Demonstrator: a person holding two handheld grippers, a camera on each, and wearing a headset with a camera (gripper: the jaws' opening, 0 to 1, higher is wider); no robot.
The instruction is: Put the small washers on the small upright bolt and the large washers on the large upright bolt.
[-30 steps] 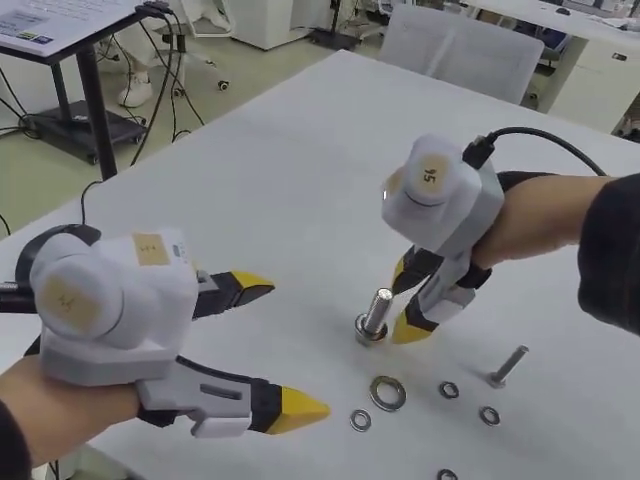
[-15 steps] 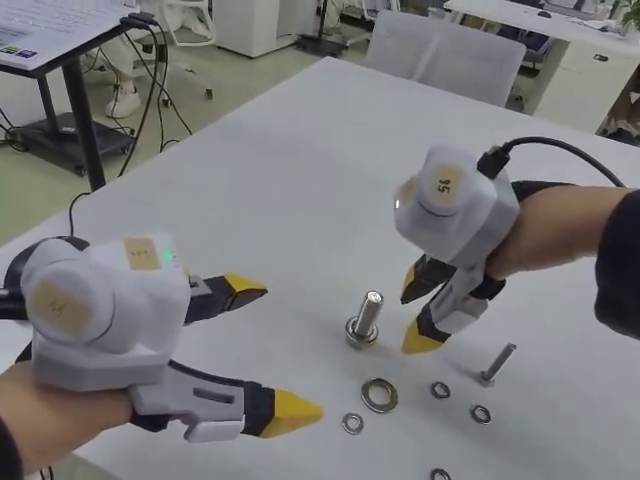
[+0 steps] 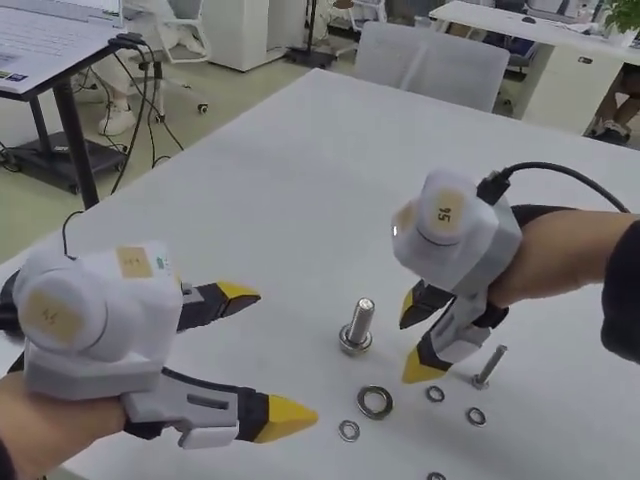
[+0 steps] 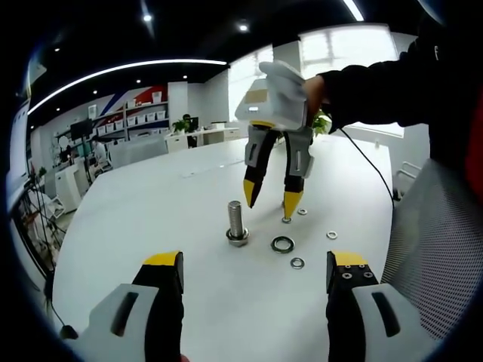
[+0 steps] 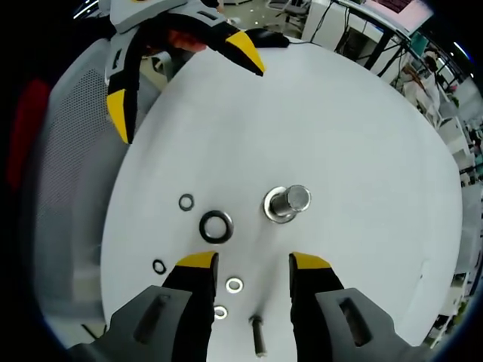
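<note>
head view downward; opposed gripper views, common upright bolt [image 3: 356,325]

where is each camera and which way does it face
head view: on the headset, looking forward and down at the table; both forearms, left gripper and right gripper show.
left gripper view: low over the table, looking along its open jaws at the large bolt, right gripper beyond.
right gripper view: above, looking down between its open jaws on the large washer.
shared: both gripper views show the large bolt.
</note>
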